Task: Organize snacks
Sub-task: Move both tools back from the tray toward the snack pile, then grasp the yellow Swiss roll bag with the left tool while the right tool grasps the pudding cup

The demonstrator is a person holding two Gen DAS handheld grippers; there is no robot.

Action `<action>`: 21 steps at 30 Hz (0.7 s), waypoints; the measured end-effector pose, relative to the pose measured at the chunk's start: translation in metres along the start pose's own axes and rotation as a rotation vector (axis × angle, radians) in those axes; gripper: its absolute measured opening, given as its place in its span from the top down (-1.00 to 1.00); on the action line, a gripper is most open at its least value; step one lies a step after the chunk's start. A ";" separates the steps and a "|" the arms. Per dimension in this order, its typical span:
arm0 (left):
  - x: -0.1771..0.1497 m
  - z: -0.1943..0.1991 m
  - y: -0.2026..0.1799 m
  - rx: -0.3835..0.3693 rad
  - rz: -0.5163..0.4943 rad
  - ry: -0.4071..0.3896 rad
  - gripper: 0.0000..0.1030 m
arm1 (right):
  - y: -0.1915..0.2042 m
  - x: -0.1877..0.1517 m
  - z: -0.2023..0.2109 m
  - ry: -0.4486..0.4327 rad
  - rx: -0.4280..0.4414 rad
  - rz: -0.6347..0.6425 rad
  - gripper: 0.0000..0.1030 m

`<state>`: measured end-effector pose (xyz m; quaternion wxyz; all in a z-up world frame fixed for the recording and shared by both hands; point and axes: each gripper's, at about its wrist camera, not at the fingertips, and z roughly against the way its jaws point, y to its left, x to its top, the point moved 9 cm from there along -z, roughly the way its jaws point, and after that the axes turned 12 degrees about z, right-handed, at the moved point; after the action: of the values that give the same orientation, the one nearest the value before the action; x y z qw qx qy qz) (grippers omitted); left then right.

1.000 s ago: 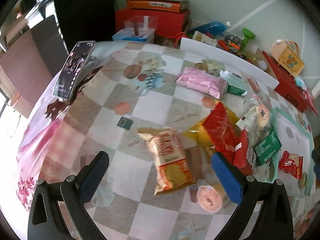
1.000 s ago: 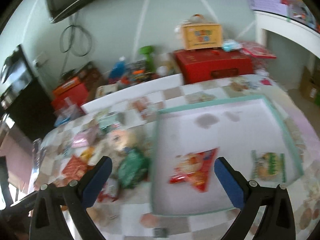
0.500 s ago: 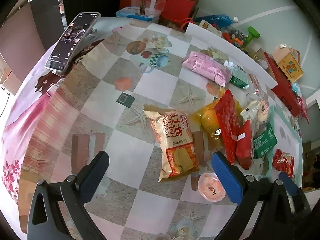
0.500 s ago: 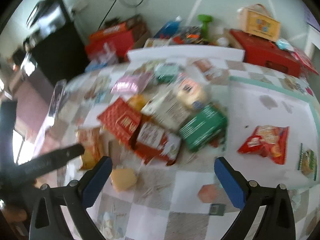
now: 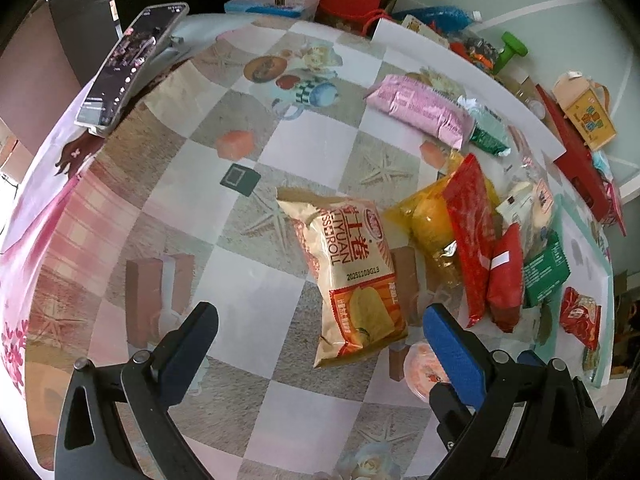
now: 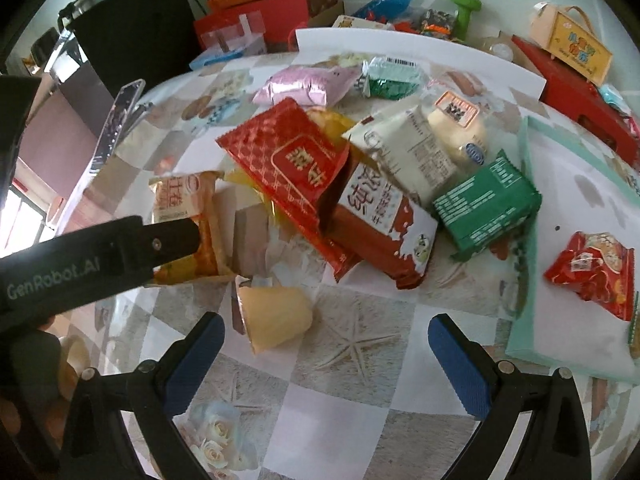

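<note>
A heap of snack packs lies on the checkered table. My left gripper (image 5: pixel 318 334) is open just in front of an orange-and-cream roll bag (image 5: pixel 348 264). My right gripper (image 6: pixel 326 346) is open and empty above a small pudding cup (image 6: pixel 274 316) lying on its side. Behind the cup lie a red foil pack (image 6: pixel 296 160), a brown-and-white pack (image 6: pixel 380 224), a green pack (image 6: pixel 486 204) and a white pack (image 6: pixel 408 148). A red chip bag (image 6: pixel 596 268) lies in the mint-rimmed white tray (image 6: pixel 524 216) at the right.
A phone (image 5: pixel 128 64) leans at the table's far left edge. A pink pack (image 5: pixel 420 110) and a teal pack (image 5: pixel 486 130) lie at the back. Red boxes (image 6: pixel 580 92), a yellow carton (image 6: pixel 572 46) and a white board (image 6: pixel 420 46) stand behind the table.
My right gripper has swung left from above the tray to the snack heap and come lower, now over the pudding cup. My left gripper has moved closer to the roll bag.
</note>
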<state>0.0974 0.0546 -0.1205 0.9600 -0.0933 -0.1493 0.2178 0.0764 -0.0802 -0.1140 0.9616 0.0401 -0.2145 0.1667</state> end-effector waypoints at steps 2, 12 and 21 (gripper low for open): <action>-0.001 -0.004 -0.001 0.002 -0.001 0.010 -0.98 | 0.000 -0.002 -0.006 0.018 -0.001 -0.005 -1.00; -0.002 -0.023 -0.009 -0.005 -0.006 0.056 -0.98 | 0.004 -0.002 -0.020 0.051 -0.007 -0.005 -0.94; 0.009 -0.031 -0.009 -0.001 0.017 0.047 -0.92 | 0.001 0.001 -0.020 0.040 -0.010 -0.012 -0.62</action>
<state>0.1188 0.0475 -0.1455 0.9613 -0.1003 -0.1260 0.2235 0.0851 -0.0758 -0.1319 0.9668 0.0331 -0.1959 0.1606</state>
